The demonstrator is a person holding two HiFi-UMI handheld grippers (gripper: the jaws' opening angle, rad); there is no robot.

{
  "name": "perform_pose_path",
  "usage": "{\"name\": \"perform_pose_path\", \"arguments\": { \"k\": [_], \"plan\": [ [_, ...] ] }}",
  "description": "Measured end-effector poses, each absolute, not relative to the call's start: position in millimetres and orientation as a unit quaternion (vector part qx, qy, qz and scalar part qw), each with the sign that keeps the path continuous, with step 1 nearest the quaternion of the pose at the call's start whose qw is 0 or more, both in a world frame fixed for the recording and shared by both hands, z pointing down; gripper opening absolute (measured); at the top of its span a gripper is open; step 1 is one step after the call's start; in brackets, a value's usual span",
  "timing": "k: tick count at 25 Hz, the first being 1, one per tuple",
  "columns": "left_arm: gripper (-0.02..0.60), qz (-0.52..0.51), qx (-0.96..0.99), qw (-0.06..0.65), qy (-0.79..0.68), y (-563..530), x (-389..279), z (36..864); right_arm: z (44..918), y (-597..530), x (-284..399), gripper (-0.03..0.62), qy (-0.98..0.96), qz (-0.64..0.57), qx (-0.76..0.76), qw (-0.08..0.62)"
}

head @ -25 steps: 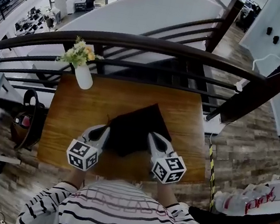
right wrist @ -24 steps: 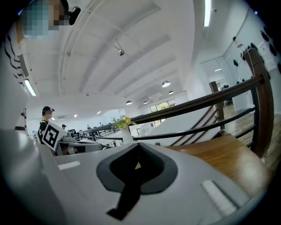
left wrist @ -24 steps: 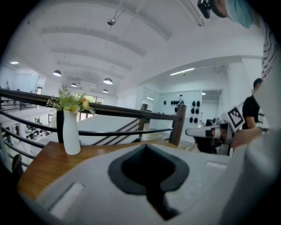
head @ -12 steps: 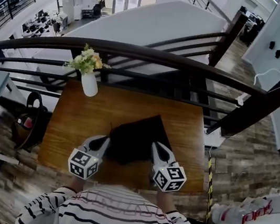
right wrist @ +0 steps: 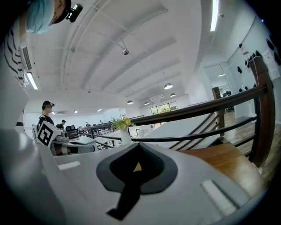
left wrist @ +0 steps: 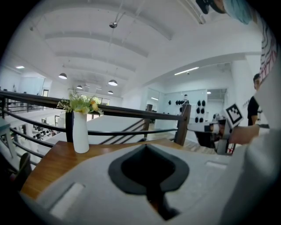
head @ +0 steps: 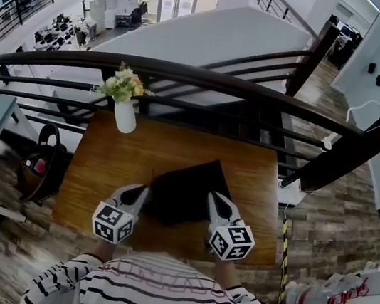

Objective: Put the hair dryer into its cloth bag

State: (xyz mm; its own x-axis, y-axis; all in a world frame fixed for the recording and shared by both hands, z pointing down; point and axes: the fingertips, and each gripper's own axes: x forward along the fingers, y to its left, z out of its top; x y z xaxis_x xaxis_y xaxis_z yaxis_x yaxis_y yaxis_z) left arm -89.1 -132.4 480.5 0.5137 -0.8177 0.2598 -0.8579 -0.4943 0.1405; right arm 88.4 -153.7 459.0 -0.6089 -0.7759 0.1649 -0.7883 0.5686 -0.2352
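The black cloth bag [head: 182, 190] lies on the wooden table [head: 249, 165], one corner pointing away from me. No hair dryer shows in any view. My left gripper [head: 142, 190] is shut, its tip at the bag's left edge. Shut as well, my right gripper [head: 212, 196] has its tip at the bag's right edge. Whether either one pinches cloth I cannot tell. In the right gripper view dark fabric fills the gap in the closed jaws, and the left gripper [right wrist: 61, 139] shows across from it. The right gripper [left wrist: 221, 127] appears in the left gripper view.
A white vase with flowers [head: 124, 111] stands at the table's far left corner, also seen as the vase [left wrist: 80, 132]. A dark railing [head: 209, 79] runs just behind the table. A bag [head: 40, 166] sits on the floor to the left.
The head view has shifted a little. Both grippers and the bag keep the same places relative to each other.
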Motion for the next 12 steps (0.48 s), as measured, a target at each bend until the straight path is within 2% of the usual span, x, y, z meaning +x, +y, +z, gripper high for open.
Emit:
{"name": "perform_pose_path", "arguments": {
  "k": [12],
  "plan": [
    [0.003, 0.076, 0.859, 0.133, -0.489, -135.0, -93.0, 483.9, 463.0, -156.5, 84.7, 0.0, -0.884, 0.145, 0.443, 0.027]
  ]
}}
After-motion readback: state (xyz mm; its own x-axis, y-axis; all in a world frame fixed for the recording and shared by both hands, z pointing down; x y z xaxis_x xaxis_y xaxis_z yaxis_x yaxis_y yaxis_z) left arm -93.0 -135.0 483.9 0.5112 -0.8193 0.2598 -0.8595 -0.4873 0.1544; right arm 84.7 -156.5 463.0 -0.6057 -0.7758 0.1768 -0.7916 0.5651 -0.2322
